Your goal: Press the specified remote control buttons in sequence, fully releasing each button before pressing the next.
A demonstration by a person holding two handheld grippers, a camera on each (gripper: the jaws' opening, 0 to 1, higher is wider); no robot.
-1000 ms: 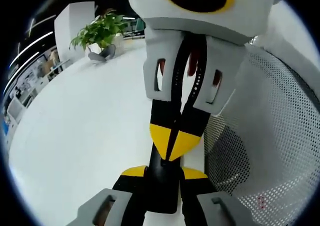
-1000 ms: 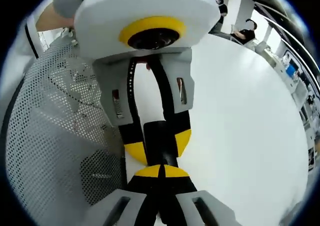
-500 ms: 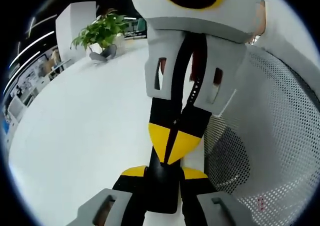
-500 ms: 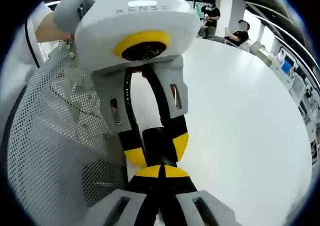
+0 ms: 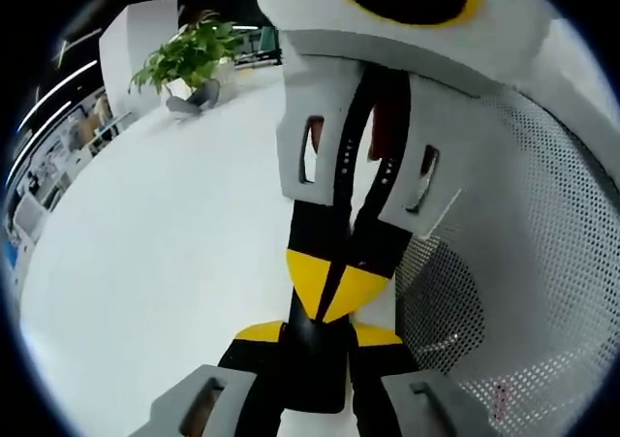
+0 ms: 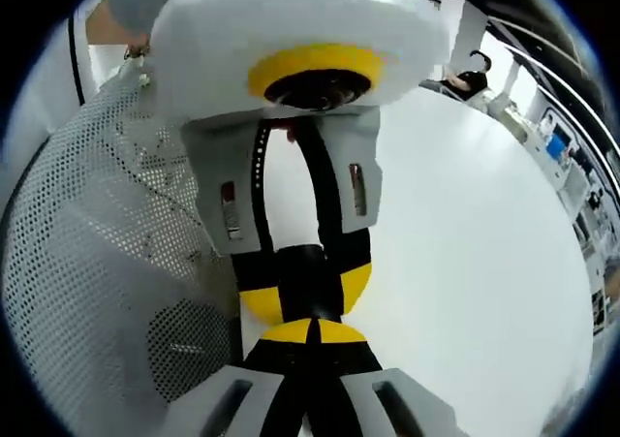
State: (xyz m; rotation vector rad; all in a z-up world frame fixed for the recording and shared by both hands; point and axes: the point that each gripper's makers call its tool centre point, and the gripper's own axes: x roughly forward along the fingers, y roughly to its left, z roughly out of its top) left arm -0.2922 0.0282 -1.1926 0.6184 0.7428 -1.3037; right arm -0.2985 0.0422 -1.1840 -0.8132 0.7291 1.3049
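Observation:
A black remote control (image 5: 315,374) is clamped between the yellow pads (image 5: 260,332) of my left gripper (image 5: 318,338), at the bottom of the left gripper view. My right gripper (image 5: 332,290) comes down from the top of that view. Its yellow tips are closed together and rest on the remote's top face. In the right gripper view, my right gripper (image 6: 312,332) is shut at the bottom, its tips against the near end of the remote (image 6: 308,267). My left gripper (image 6: 308,296) faces it and holds the remote. The buttons are hidden.
A white round table (image 5: 155,243) lies under both grippers. A white perforated mesh surface (image 5: 542,263) stands close beside them, also in the right gripper view (image 6: 87,263). A potted plant (image 5: 192,59) sits at the table's far edge. People sit beyond the table (image 6: 473,67).
Both views have shifted slightly. The right gripper's closed tips sit a touch lower on the remote. The left gripper's hold on the remote is unchanged.

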